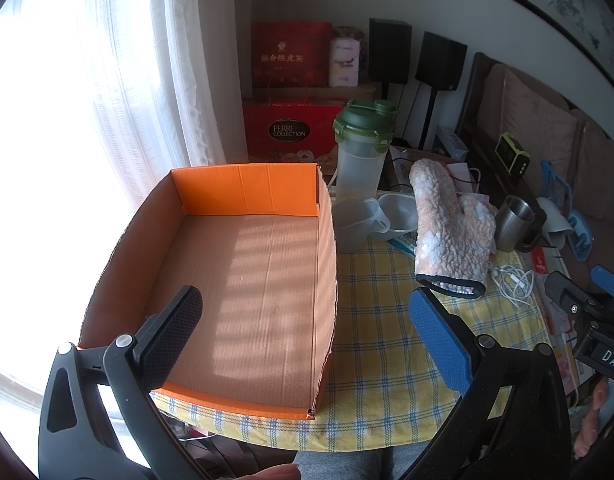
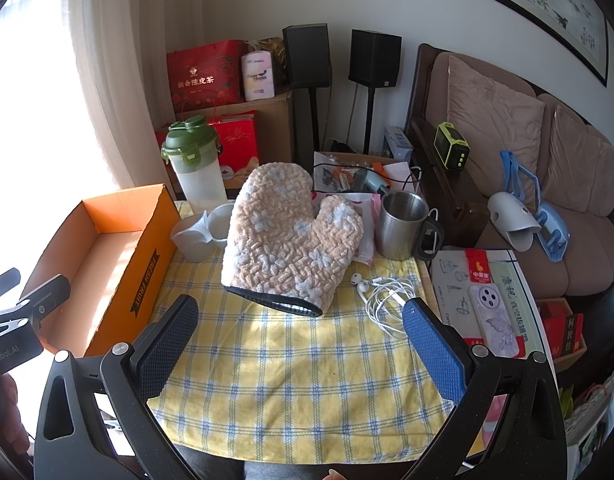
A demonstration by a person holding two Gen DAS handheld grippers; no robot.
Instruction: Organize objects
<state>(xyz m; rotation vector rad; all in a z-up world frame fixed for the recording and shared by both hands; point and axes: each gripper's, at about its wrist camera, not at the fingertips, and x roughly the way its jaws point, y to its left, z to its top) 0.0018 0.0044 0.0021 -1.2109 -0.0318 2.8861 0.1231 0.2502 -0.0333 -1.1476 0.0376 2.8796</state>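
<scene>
An orange cardboard box (image 1: pixel 247 276) (image 2: pixel 119 256) sits empty on the left of the yellow checked tablecloth (image 2: pixel 291 368). A fluffy beige oven mitt (image 2: pixel 287 240) (image 1: pixel 447 232) lies at the cloth's middle. White earphones (image 2: pixel 387 296) lie to its right, a steel mug (image 2: pixel 403 224) behind them. Two clear plastic cups (image 2: pixel 203 232) and a green-lidded shaker bottle (image 2: pixel 195 164) stand between box and mitt. My left gripper (image 1: pixel 307 336) is open over the box's near right side. My right gripper (image 2: pixel 299 340) is open above the cloth, in front of the mitt.
A phone in a pale case (image 2: pixel 495 320) lies on papers at the table's right edge. A brown sofa (image 2: pixel 547 184) with a blue and white gadget stands to the right. Red gift boxes (image 2: pixel 207 76) and two black speakers (image 2: pixel 339 56) stand behind.
</scene>
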